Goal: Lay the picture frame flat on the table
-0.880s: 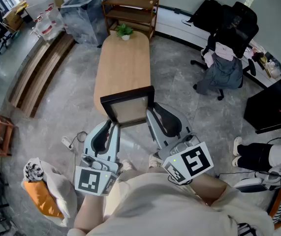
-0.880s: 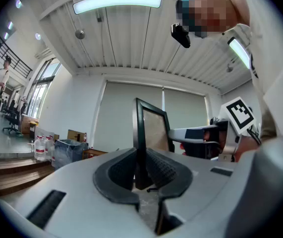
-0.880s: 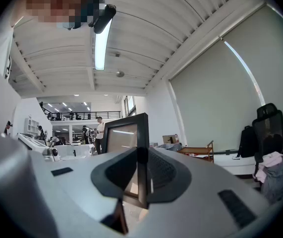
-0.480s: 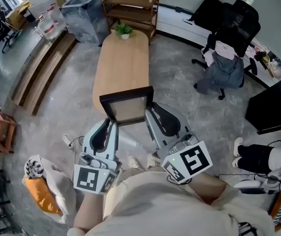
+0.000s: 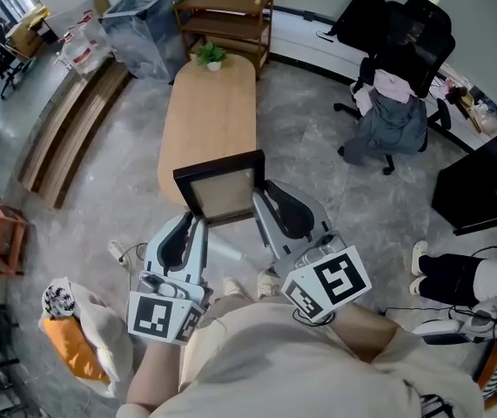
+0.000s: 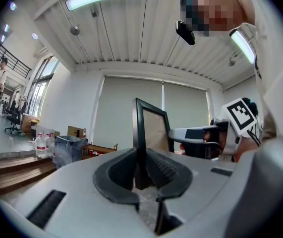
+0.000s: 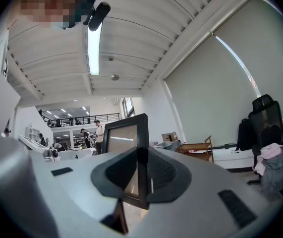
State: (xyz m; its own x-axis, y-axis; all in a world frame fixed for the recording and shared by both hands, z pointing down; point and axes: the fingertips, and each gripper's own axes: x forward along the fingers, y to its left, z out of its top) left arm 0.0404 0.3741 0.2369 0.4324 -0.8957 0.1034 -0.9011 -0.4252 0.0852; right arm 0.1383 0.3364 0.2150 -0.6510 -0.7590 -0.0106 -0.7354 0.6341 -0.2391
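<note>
A black picture frame (image 5: pixel 222 188) with a brown panel is held up in the air, over the near end of the long wooden table (image 5: pixel 209 120). My left gripper (image 5: pixel 195 222) is shut on the frame's left side, and its dark edge (image 6: pixel 140 133) stands upright between the jaws. My right gripper (image 5: pixel 262 204) is shut on the frame's right side. In the right gripper view the frame (image 7: pixel 125 148) rises between the pads, its panel facing the camera. The frame touches nothing else; its lower edge is hidden behind the grippers.
A small potted plant (image 5: pixel 209 55) stands at the table's far end, with a wooden shelf (image 5: pixel 224 11) behind it. Office chairs with clothes (image 5: pixel 394 103) stand to the right. At the left are wooden steps (image 5: pixel 65 129) and an orange bag (image 5: pixel 74 347) on the floor.
Both grippers keep the same hold on the frame. The whole scene has slid slightly up and to the left in the head view.
</note>
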